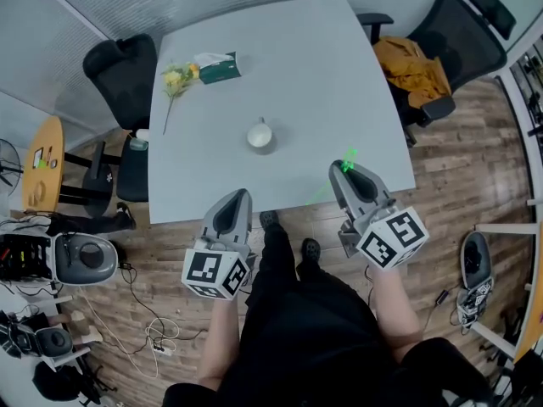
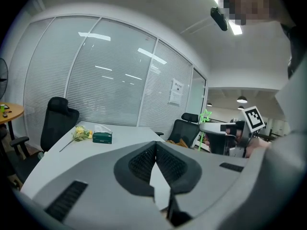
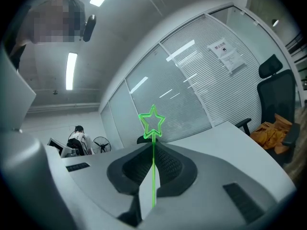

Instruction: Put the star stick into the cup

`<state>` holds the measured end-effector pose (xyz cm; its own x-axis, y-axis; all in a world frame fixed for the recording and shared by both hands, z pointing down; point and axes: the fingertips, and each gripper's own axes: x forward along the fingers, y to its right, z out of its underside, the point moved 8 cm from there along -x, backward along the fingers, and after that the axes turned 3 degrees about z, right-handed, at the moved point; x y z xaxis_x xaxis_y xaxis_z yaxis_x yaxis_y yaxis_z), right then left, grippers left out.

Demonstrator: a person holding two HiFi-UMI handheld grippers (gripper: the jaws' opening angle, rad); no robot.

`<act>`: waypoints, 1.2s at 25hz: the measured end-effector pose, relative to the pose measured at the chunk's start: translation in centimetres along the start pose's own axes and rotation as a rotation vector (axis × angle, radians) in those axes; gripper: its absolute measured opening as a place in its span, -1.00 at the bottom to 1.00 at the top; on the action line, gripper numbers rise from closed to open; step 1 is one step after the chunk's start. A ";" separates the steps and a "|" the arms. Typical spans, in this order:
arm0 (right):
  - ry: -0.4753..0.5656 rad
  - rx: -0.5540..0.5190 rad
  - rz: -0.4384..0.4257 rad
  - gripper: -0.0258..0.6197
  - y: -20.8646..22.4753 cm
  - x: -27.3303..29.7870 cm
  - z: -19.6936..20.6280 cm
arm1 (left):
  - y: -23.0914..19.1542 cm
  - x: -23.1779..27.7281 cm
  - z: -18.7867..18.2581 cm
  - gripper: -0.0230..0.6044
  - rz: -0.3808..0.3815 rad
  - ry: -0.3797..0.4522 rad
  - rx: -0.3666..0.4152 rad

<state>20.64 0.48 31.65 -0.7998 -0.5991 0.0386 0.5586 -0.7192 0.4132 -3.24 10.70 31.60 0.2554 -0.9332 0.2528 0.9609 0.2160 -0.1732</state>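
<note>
A white cup [image 1: 260,135] stands near the middle of the grey table [image 1: 339,75]. My right gripper [image 1: 349,173] is shut on a thin green star stick [image 3: 153,152]; its star tip [image 1: 349,158] pokes out past the jaws over the table's front right part. From the left gripper view the same star stick [image 2: 205,117] shows at the right, held upright. My left gripper [image 1: 238,195] hovers at the table's front edge, jaws closed together with nothing between them. Both grippers are short of the cup.
A yellow flower [image 1: 176,80] and a green tissue box [image 1: 220,68] lie at the table's far left. Black office chairs [image 1: 127,75] stand at the left, and another [image 1: 450,41] with an orange cloth at the right. Cables and gear litter the floor at the left.
</note>
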 end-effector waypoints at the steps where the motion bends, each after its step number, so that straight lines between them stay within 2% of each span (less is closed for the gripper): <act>1: 0.001 0.001 0.006 -0.85 0.2 0.4 0.0 | -0.3 0.4 -0.1 -0.93 0.004 0.001 0.000; 9: 0.008 -0.013 0.038 -0.85 0.8 5.1 -1.3 | -4.7 3.5 -1.4 -0.93 0.035 0.006 -0.011; 21: 0.006 -0.046 0.108 -0.85 0.7 13.6 -3.3 | -12.8 9.3 -4.7 -0.93 0.137 0.019 -0.029; 30: -0.005 -0.049 0.177 -0.85 0.5 18.7 -3.1 | -17.8 12.1 -4.9 -0.93 0.214 -0.009 -0.054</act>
<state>6.64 -12.17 29.76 -0.6893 -0.7159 0.1113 0.7004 -0.6192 0.3550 -17.77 -5.84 33.04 0.4537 -0.8652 0.2134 0.8778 0.3926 -0.2744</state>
